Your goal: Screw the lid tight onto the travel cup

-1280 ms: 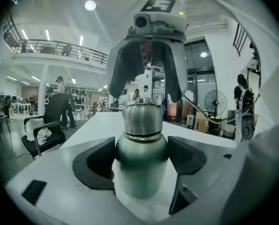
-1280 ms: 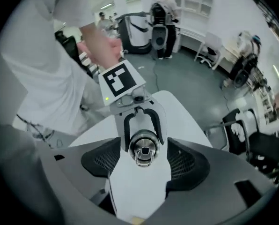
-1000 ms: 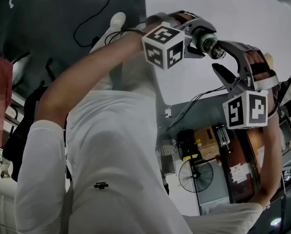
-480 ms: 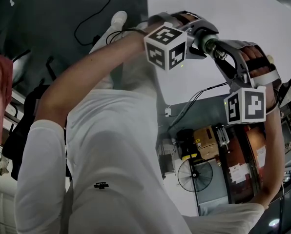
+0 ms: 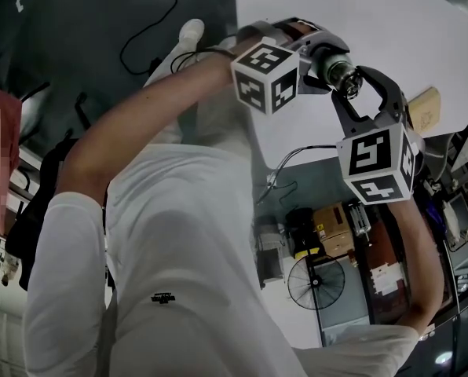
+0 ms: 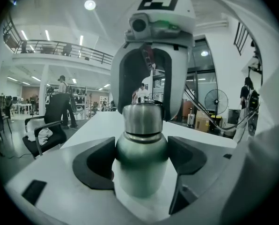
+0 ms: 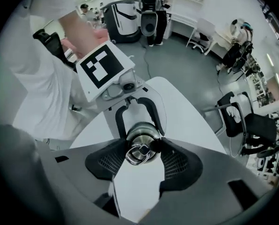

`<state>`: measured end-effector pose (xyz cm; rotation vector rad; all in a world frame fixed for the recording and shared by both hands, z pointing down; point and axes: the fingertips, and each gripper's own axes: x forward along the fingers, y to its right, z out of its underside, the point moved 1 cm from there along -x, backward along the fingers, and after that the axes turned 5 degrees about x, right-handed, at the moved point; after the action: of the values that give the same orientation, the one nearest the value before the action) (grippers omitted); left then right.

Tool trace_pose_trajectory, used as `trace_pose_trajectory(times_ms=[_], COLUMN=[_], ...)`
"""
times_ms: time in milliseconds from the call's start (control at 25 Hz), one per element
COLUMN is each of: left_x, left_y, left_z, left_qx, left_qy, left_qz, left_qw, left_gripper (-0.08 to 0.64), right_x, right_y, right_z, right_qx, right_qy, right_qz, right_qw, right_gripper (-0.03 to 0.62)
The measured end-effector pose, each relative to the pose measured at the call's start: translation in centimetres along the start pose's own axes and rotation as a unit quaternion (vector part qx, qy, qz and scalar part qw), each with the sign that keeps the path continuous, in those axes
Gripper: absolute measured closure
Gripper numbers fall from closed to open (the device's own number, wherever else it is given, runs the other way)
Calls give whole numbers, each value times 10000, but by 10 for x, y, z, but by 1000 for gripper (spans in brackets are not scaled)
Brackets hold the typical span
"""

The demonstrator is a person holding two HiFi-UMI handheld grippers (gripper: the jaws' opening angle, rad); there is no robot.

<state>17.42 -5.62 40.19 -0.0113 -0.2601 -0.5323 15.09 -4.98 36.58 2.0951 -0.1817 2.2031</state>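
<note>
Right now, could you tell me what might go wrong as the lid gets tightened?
1. The right gripper has just closed its jaws on the lid, gripping only its sides, so it may slip during the twist.
2. The left gripper holds the smooth round cup over the table; it could spin in the grip or drop.
3. The lid's ring lies between the right jaws and might get pinched.

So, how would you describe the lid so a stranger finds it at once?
Over the white table the left gripper holds a steel travel cup. The lid is the narrower cap on its top, the only part with a ring; the jaws of the right gripper have just closed on it.
</note>
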Motion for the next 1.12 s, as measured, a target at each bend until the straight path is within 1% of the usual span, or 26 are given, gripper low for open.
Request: trace_pose_trajectory(times_ms=[80, 120, 200, 240, 280, 360, 400, 440, 560, 640, 720, 760, 840, 920, 1000, 1120], left_x=[-1, -1, -1, 0, 0, -1, -1, -1, -1, 0, 0, 0, 0, 0, 0, 1], left_y=[0, -1, 0, 0, 0, 0, 0, -1, -1, 0, 0, 0, -1, -1, -1, 0], left_z=[1, 1, 1, 1, 1, 1, 1, 1, 2, 2, 1, 1, 1, 0, -1, 0], left_qx=[29, 29, -13, -43, -65, -72, -65, -59, -65, -73, -67, -64, -63, -63, -68, -49], left_qy=[-19, -26, -25, -13, 6, 45, 58, 64, 43, 29, 34, 40, 51, 48, 28, -48], left_qz=[2, -7, -36, -44, -45, -35, -30, -27, -23, -8, 11, 13, 6, -4, -14, -16], left_qw=[10000, 10000, 10000, 10000, 10000, 10000, 10000, 10000, 10000, 10000, 10000, 10000, 10000, 10000, 10000, 10000], left_gripper=[224, 224, 224, 224, 224, 224, 224, 224, 224, 224, 224, 224, 224, 224, 224, 224], right_x=[0, 1, 1, 0, -3, -11, -14, -16, -13, -5, 1, 3, 3, 2, 1, 2], right_y=[0, 0, -2, -4, -5, -6, -5, -2, 4, 4, 2, 1, 1, 1, 2, 3], right_z=[-1, -2, -2, -3, -5, -10, -12, -12, -11, -7, -6, -6, -7, -7, -6, -4], right_qx=[132, 115, -42, -135, -239, -464, -502, -421, 308, 622, 594, 496, 270, 161, 323, 940], right_qy=[12, 37, 95, 160, 266, 517, 611, 684, 818, 764, 687, 660, 616, 578, 551, 507], right_qz=[28, 24, -25, -83, -148, -232, -266, -315, -604, -824, -908, -898, -835, -789, -729, -462], right_qw=[9999, 9999, 9999, 9997, 9993, 9973, 9965, 9963, 9943, 9917, 9917, 9925, 9942, 9951, 9953, 9932], right_gripper=[364, 362, 360, 331, 318, 314, 314, 314, 314, 314, 316, 347, 348, 350, 351, 353])
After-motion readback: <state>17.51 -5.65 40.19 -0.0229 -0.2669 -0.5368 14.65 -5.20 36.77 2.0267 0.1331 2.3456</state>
